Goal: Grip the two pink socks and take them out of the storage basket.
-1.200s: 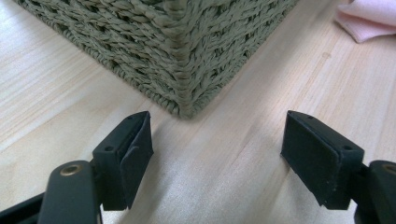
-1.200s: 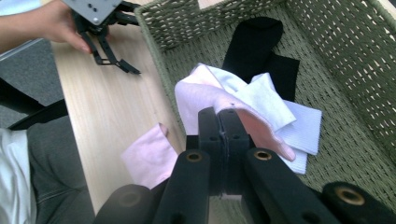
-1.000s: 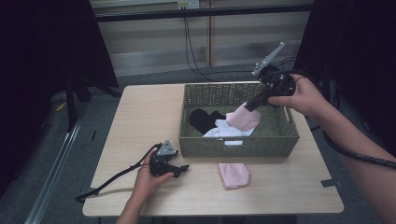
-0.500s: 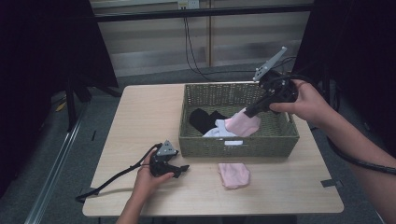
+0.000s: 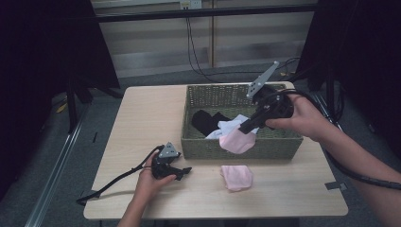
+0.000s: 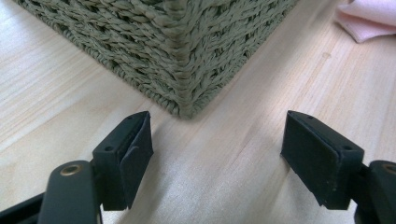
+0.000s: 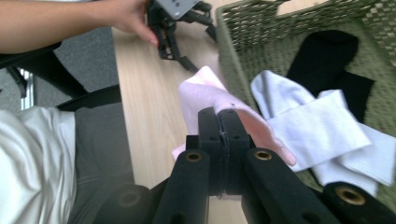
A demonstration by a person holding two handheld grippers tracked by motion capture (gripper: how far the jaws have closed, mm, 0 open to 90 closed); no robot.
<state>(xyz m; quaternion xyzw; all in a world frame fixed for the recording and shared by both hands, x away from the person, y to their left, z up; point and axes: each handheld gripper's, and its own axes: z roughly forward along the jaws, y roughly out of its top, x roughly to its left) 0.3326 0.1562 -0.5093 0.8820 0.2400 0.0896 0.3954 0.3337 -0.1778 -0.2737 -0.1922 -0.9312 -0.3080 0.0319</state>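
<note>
Socks are what we are handling: our right gripper (image 5: 247, 126) is clenched on a pink sock (image 5: 237, 141) at centre right of the high view, and the sock hangs over the near wall of the woven basket (image 5: 198, 147). In the right gripper view the two black jaws meet on that sock at the middle of the frame, with white socks (image 7: 317, 128) and a black sock (image 7: 327, 58) lying inside the basket at the upper right. Our left gripper (image 5: 183, 171) rests on the wooden table (image 5: 142, 113) at lower centre left, jaws spread wide with nothing between them; its own view faces a corner of the basket. A second pink sock (image 5: 236, 177) lies on the table just in front of the basket.
</note>
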